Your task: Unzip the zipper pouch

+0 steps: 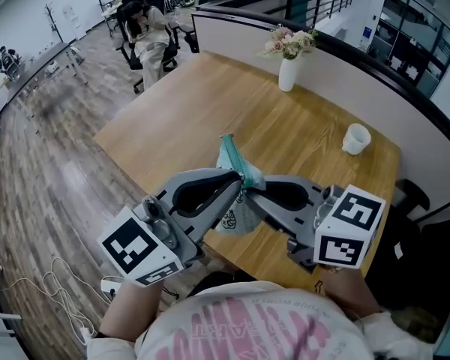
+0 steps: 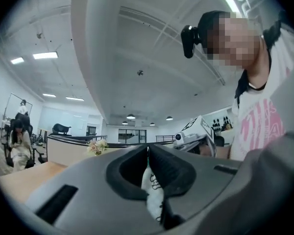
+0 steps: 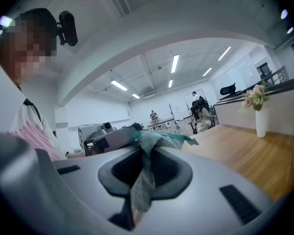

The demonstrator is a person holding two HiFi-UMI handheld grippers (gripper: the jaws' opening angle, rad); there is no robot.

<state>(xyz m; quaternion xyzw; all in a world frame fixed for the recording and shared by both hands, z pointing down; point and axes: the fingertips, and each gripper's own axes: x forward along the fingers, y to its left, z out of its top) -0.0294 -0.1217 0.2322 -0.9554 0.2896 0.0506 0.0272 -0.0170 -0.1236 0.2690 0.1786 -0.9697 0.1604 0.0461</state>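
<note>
1. The zipper pouch [image 1: 235, 214] is soft, crumpled fabric, teal above and white with dark print below. It hangs over the near edge of the smooth wooden table [image 1: 300, 133].
2. The left gripper [image 1: 238, 178] and right gripper [image 1: 250, 187], roughly level, meet tip to tip. Each is clamped on the pouch's top, possibly its zipper edge.

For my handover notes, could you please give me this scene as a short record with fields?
Pouch: teal and white zipper pouch, held up off the table
Left gripper: shut on the white fabric
Right gripper: shut on the teal fabric
On table: flower vase, white cup
Zipper: open or closed cannot be told
</note>
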